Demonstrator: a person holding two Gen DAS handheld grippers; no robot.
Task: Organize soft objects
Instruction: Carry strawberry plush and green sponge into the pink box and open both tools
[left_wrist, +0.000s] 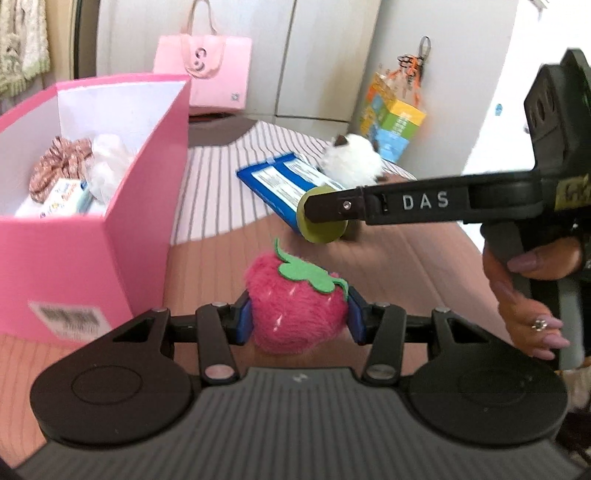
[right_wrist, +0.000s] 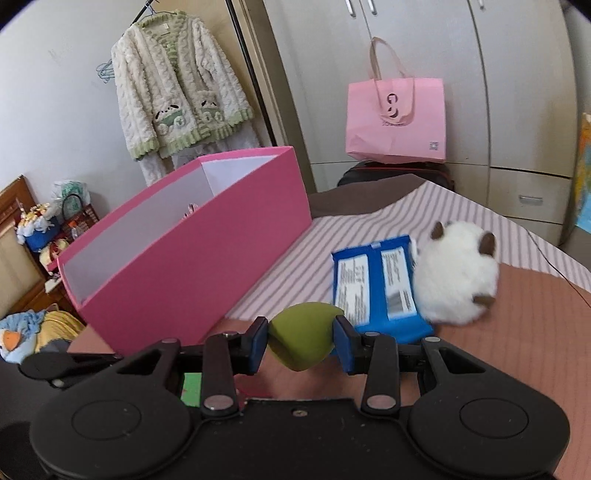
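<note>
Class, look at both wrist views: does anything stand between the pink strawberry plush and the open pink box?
Nothing visible does. The left gripper holds the strawberry plush beside the pink box; only the box's own near wall must be cleared.

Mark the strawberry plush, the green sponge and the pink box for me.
strawberry plush (left_wrist: 295, 314): left wrist view, on its pink fuzzy body between the claw pads.
green sponge (right_wrist: 301, 338): right wrist view, middle of its rounded face.
pink box (right_wrist: 192, 273): right wrist view, on its long outer side wall.
</note>
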